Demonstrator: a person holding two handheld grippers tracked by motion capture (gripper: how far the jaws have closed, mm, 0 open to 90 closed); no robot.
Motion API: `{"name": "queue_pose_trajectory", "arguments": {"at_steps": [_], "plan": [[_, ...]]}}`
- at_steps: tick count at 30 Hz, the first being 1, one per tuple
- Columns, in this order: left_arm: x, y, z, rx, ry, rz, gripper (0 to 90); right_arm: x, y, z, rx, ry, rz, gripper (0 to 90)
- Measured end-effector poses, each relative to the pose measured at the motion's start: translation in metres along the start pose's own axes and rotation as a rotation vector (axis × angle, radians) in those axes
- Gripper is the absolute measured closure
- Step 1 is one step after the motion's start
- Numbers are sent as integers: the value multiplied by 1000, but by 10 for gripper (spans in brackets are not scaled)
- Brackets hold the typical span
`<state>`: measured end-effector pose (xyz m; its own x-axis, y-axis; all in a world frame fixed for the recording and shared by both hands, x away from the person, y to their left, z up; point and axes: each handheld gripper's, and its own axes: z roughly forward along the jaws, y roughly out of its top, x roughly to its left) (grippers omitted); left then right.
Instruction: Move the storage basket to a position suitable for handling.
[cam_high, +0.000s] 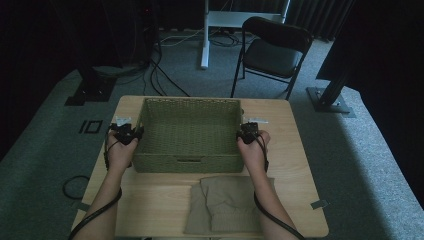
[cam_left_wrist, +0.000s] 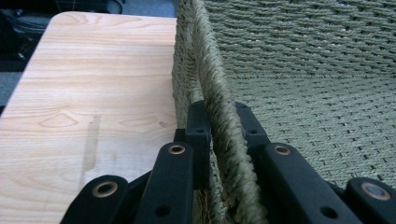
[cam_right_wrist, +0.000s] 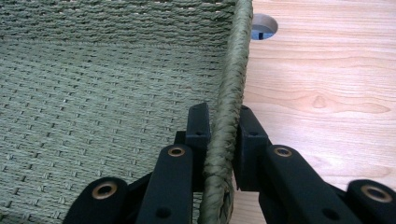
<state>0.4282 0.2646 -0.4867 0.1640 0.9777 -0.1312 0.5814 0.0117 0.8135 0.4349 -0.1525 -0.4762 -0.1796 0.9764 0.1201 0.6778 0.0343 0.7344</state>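
Between each gripper's jaws a side rim of the woven basket (cam_high: 188, 131) is pinched, left gripper (cam_left_wrist: 219, 135) and right gripper (cam_right_wrist: 219, 140) clamped, so uneven lifting could slip the rim free onto the tabletop (cam_high: 295, 150).

My forearms are bare; my left gripper (cam_high: 126, 134) and right gripper (cam_high: 248, 132) are black, with brass-ringed rivets, trailing black cables.
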Motion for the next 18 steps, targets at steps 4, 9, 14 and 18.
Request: {"name": "queue_pose_trajectory", "arguments": {"at_steps": [4,9,14,18], "plan": [[-9,1,5,8,-2,13,813,-9,-1,-2,-1,-6,-3,789],[-22,3,11,11,-13,23,812,-22,-2,-5,-3,-14,0,788],[-34,5,17,14,-23,31,812,-34,-2,-9,-2,-23,5,788],[-45,7,21,20,-30,38,812,-45,-3,-11,-2,-32,6,787]]}}
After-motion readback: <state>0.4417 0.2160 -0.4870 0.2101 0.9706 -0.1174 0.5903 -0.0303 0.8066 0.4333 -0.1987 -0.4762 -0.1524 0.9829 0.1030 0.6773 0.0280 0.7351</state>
